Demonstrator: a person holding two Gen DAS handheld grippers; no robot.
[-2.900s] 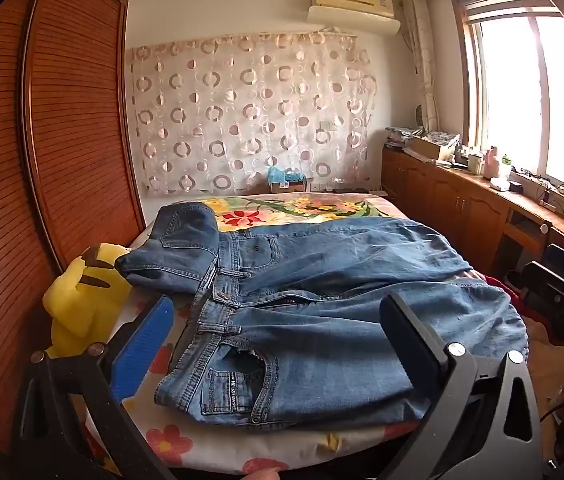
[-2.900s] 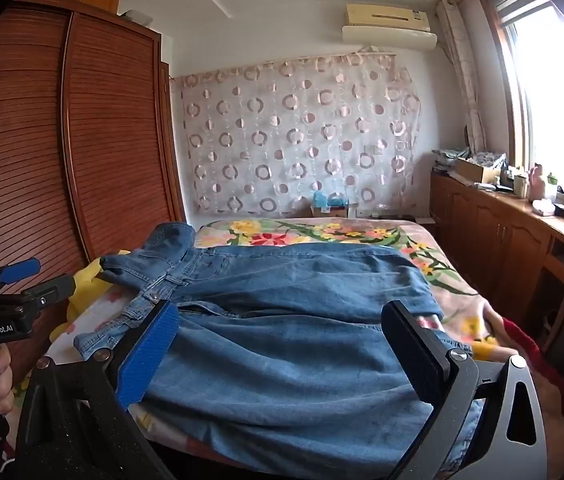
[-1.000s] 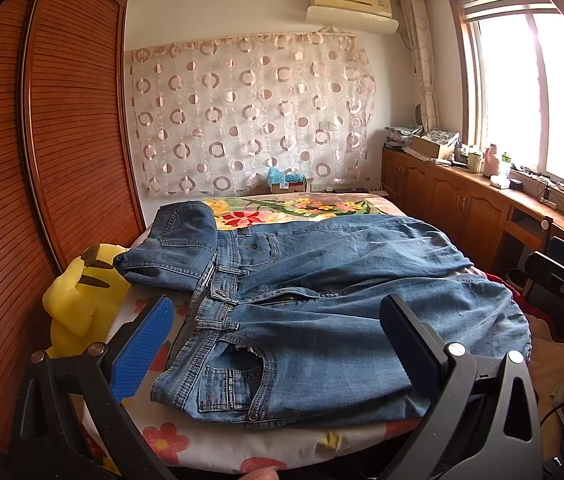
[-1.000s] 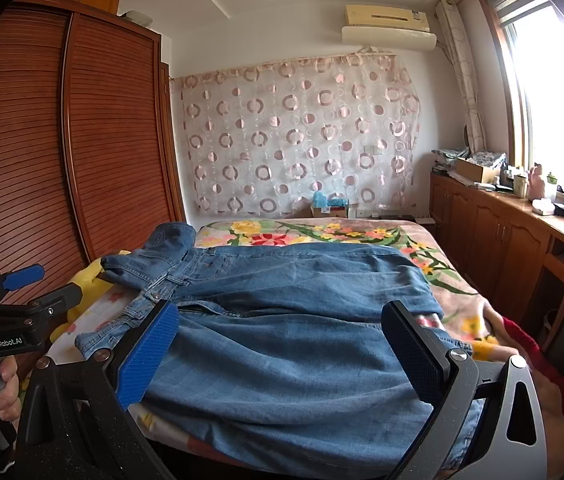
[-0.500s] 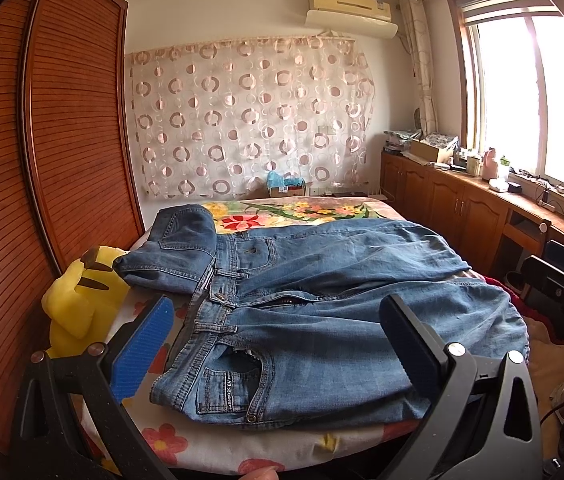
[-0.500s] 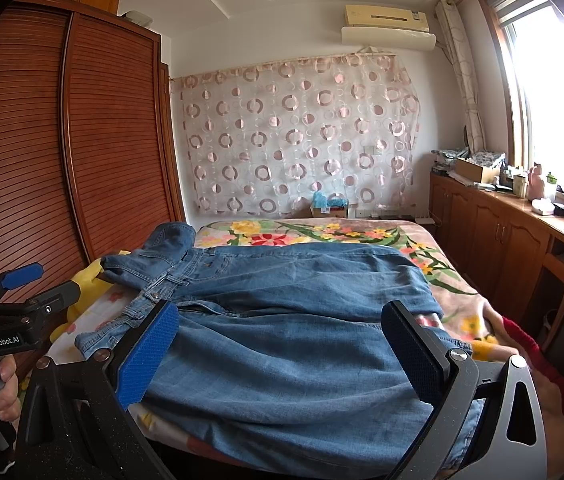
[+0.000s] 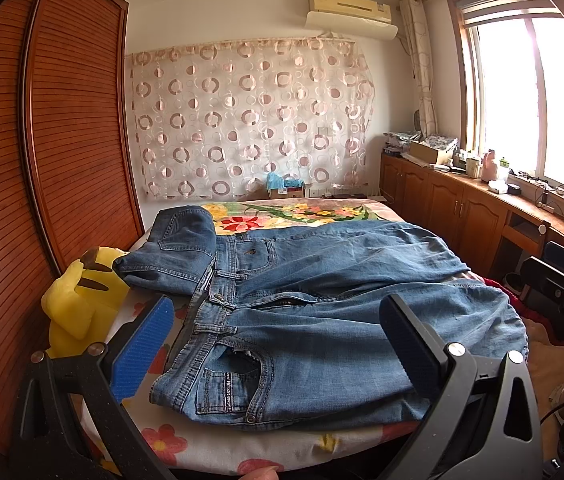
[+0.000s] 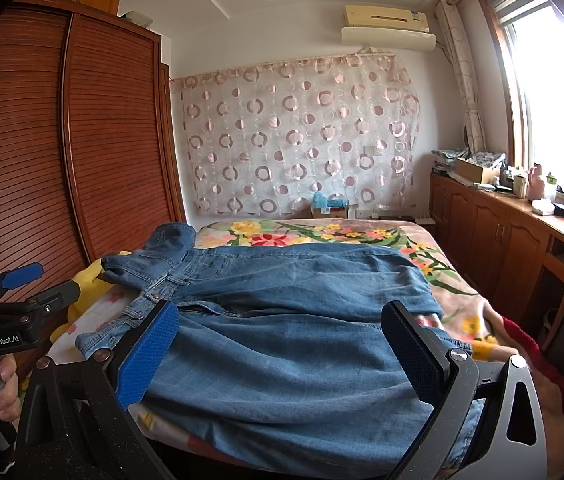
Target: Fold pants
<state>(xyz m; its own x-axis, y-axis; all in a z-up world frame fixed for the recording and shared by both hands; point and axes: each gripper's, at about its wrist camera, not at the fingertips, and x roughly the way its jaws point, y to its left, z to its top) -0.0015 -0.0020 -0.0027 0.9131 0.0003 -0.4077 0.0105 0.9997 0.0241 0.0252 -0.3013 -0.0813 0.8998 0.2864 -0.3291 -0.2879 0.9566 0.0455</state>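
The faded blue denim pants [image 7: 322, 312] lie spread on the floral-sheeted bed [image 7: 209, 446], long axis crosswise – waistband nearer the left claw [image 7: 277, 340], legs before the right claw [image 8: 282, 348] – both claws released, holding nothing, short of the cloth.

Window [image 7: 538, 92] glare right; fisheye edges warped, sharp.

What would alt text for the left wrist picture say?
Blue jeans lie spread across a floral bedspread, seen between the open fingers of the left gripper. A yellow plush toy sits left, beside a wooden wardrobe.
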